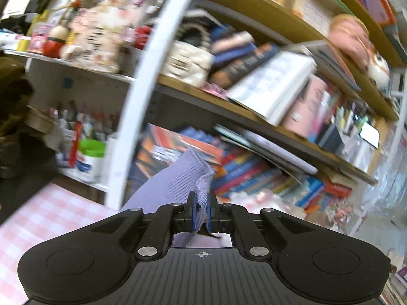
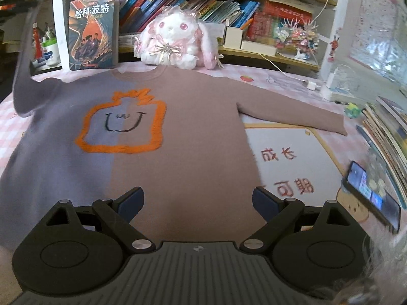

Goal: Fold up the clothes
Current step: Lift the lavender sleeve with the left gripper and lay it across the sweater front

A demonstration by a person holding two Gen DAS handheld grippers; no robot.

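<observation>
A two-tone sweater (image 2: pixel 183 137), lilac on the left half and dusty pink on the right, lies face up on the table with an orange outlined smiling figure (image 2: pixel 122 124) on the chest. Its pink sleeve (image 2: pixel 292 117) stretches out flat to the right. The lilac sleeve (image 2: pixel 24 81) rises off the table at the left. In the left wrist view my left gripper (image 1: pixel 202 211) is shut on the ribbed lilac sleeve cuff (image 1: pixel 188 175), lifted above the table. My right gripper (image 2: pixel 198 200) hovers open over the sweater's lower hem, nothing between its fingers.
A white plush rabbit (image 2: pixel 173 43) and an upright book (image 2: pixel 92 30) stand behind the collar. A phone (image 2: pixel 368 193) and stacked books (image 2: pixel 389 132) lie at the right, and a white printed mat (image 2: pixel 287 157) lies under the sweater's right side. Bookshelves (image 1: pixel 254 96) rise behind the pink checked tablecloth (image 1: pixel 45 216).
</observation>
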